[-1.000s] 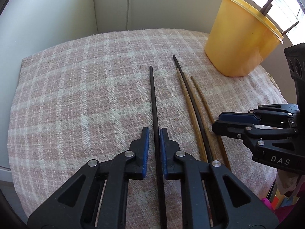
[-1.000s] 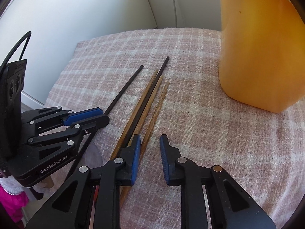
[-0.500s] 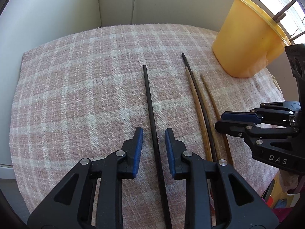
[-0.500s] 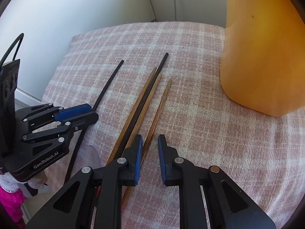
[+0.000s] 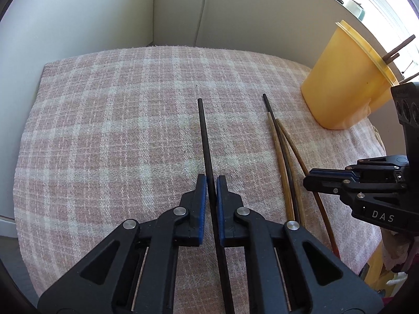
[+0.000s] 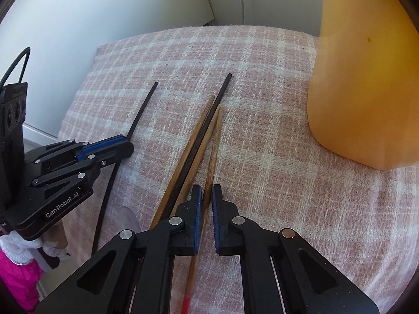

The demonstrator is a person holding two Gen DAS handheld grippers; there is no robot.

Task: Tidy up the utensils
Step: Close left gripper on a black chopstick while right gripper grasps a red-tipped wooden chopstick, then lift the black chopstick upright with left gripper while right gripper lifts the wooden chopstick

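Note:
A black chopstick [image 5: 205,141] lies on the pink plaid cloth [image 5: 117,130], and my left gripper [image 5: 210,180] is shut on it. It also shows in the right wrist view [image 6: 141,112]. To its right lie a brown, a black and another brown chopstick together [image 5: 284,154]. My right gripper [image 6: 206,191] is shut on the rightmost brown chopstick [image 6: 214,141], which lies on the cloth. A yellow cup [image 5: 345,81] at the far right holds several chopsticks [image 5: 399,48].
White walls [image 5: 104,13] stand close behind the cloth-covered surface. The cloth's edge drops off at the left and near side. A pink item [image 6: 15,282] lies below the left edge in the right wrist view. The yellow cup fills the upper right of the right wrist view [image 6: 366,78].
The left jaws, open around the black chopstick half a second ago, have closed on it. The right jaws have narrowed onto the rightmost brown chopstick. Both grippers have moved slightly forward.

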